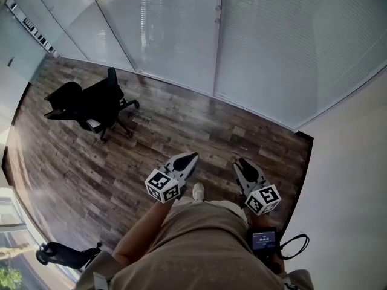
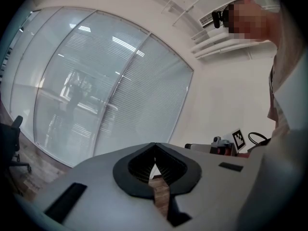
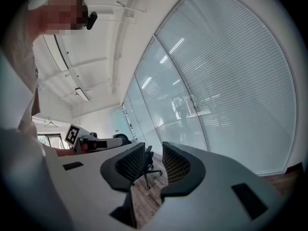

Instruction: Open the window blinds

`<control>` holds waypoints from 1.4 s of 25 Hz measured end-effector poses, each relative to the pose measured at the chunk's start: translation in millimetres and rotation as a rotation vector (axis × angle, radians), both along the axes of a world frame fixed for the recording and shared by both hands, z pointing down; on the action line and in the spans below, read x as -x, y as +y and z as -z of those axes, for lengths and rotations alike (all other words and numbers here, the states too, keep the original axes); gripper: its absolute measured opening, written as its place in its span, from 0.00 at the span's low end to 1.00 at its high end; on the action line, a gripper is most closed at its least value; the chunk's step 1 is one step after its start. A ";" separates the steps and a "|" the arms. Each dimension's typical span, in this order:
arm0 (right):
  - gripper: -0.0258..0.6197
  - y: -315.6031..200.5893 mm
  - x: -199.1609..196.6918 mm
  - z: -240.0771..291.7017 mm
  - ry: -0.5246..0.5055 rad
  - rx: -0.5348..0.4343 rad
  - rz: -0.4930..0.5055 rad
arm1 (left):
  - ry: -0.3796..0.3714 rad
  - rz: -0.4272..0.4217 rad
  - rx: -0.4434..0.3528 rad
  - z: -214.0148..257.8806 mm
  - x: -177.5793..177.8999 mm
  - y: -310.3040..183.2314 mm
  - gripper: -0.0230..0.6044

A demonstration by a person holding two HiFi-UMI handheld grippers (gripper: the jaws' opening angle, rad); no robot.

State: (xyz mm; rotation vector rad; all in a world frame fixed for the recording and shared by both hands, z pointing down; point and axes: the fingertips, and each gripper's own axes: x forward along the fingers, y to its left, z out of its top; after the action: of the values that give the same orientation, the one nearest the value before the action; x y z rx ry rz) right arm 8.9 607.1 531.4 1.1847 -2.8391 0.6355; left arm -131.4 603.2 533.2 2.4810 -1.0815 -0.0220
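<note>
Wood-plank floor (image 1: 181,125) lies beneath the person, who holds both grippers out in front. The left gripper (image 1: 192,157) has its jaws pressed together on nothing. The right gripper (image 1: 240,162) has its jaws spread and empty. Ahead, well apart from both, the window blinds (image 1: 302,47) hang lowered across the glazed wall. A black office chair (image 1: 97,104) stands to the left.

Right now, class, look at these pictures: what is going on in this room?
A person stands on the brown wood-plank floor facing a glass wall with lowered white slatted blinds, holding a gripper in each hand. The left gripper is shut on nothing; the right gripper is open and empty. Neither touches the blinds yet. A black wheeled office chair stands off to the left.
</note>
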 end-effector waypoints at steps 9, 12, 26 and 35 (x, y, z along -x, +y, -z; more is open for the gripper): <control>0.20 -25.3 20.5 -13.9 0.000 0.013 0.015 | -0.004 0.014 0.012 -14.6 21.8 -26.9 0.06; 0.20 -41.4 15.7 -15.7 0.001 0.011 0.021 | -0.004 0.021 0.022 -19.9 16.1 -39.0 0.06; 0.20 -120.6 -38.6 9.9 -0.017 -0.003 0.097 | -0.018 0.076 0.024 3.0 -45.4 -111.8 0.06; 0.20 -139.0 -102.1 2.0 -0.033 0.023 0.092 | -0.035 0.083 0.041 -1.6 -102.8 -131.5 0.06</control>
State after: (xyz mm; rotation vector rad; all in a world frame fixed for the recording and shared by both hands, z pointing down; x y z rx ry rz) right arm 111.0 468.1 529.4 1.0426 -2.8852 0.6873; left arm -28.6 471.7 534.8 2.4072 -1.1880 0.0190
